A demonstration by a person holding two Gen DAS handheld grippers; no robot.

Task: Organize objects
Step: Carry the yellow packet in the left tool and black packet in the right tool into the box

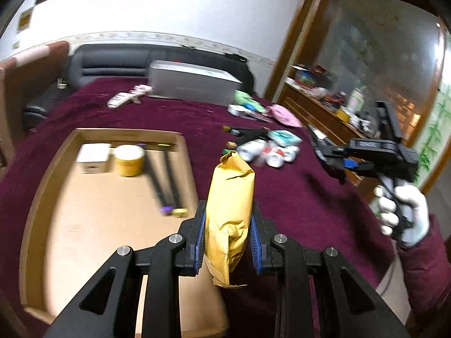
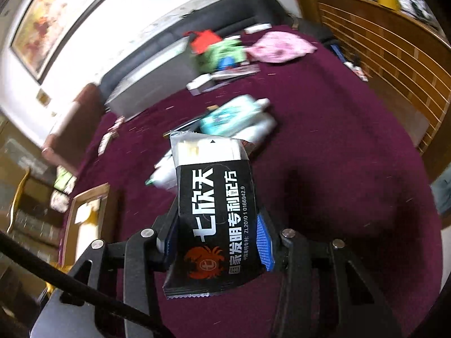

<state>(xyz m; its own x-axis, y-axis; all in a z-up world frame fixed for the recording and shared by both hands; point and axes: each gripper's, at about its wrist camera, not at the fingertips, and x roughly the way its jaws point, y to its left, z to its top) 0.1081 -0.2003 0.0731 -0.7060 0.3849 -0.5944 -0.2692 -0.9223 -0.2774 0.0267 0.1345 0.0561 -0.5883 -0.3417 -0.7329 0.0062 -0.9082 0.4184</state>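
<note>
Left hand-held gripper [image 1: 227,236] clamps an upright gold pouch [image 1: 229,219]; right hand-held gripper [image 2: 215,236] clamps a black packet [image 2: 214,211].

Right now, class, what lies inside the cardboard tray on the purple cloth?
Inside the cardboard tray: a white box, a yellow tub and two dark pens. The left tool and its gold packet cover the near right corner.

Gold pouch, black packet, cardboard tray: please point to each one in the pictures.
Gold pouch [image 1: 229,211]: left wrist view, middle of its front.
Black packet [image 2: 215,211]: right wrist view, printed face.
Cardboard tray [image 1: 36,205]: left wrist view, left wall.
</note>
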